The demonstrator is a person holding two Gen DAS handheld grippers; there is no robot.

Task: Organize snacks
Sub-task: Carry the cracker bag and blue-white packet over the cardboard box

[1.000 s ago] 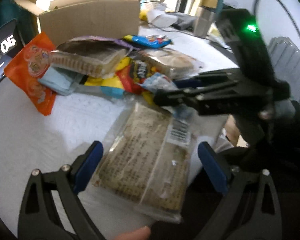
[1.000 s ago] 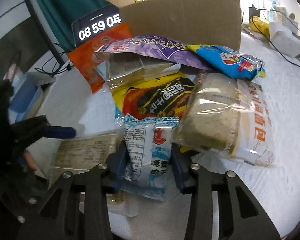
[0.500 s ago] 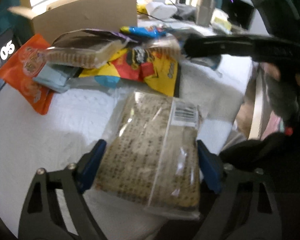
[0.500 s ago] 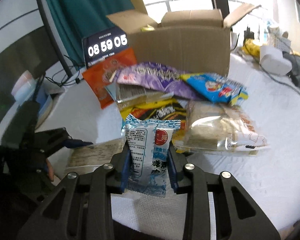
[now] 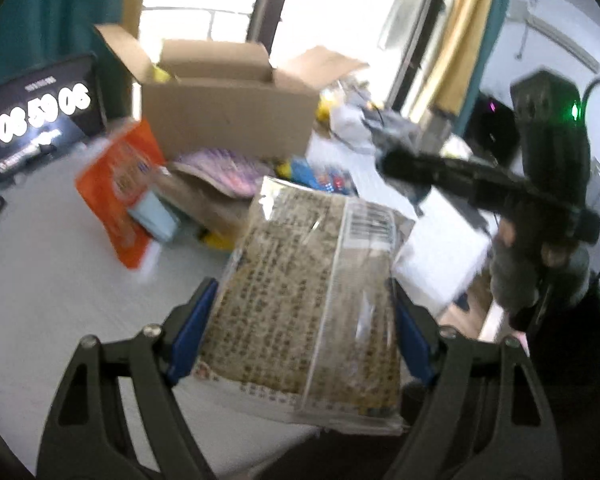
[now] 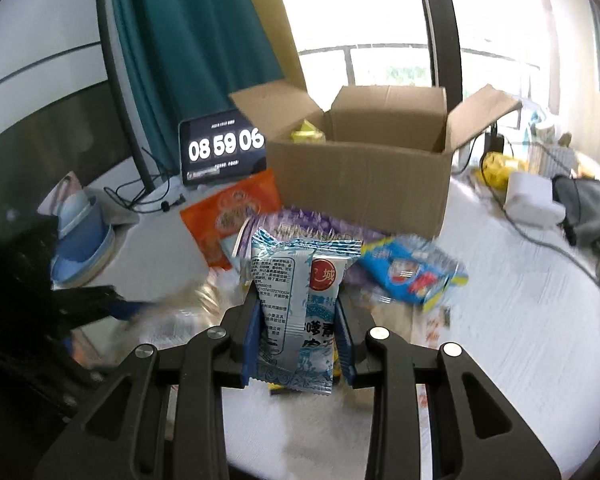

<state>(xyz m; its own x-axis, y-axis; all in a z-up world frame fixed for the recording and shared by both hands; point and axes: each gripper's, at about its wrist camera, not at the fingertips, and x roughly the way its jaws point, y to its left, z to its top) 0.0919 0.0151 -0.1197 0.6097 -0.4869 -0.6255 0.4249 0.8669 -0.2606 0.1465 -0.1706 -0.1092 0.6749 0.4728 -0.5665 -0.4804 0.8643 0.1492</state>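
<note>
An open cardboard box (image 6: 364, 172) stands at the far side of the white table (image 6: 520, 320), snack packets heaped just before it. The left gripper (image 5: 300, 332) grips a wide clear cracker pack (image 5: 312, 296) above the near edge. The right gripper (image 6: 298, 344) clamps a small blue packet (image 6: 300, 300) upright.

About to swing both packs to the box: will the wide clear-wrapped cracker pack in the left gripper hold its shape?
The cracker pack probably stays fairly stiff: it juts forward flat. The left gripper touches only film edges, so it may slip. Contents are likely brittle.
</note>
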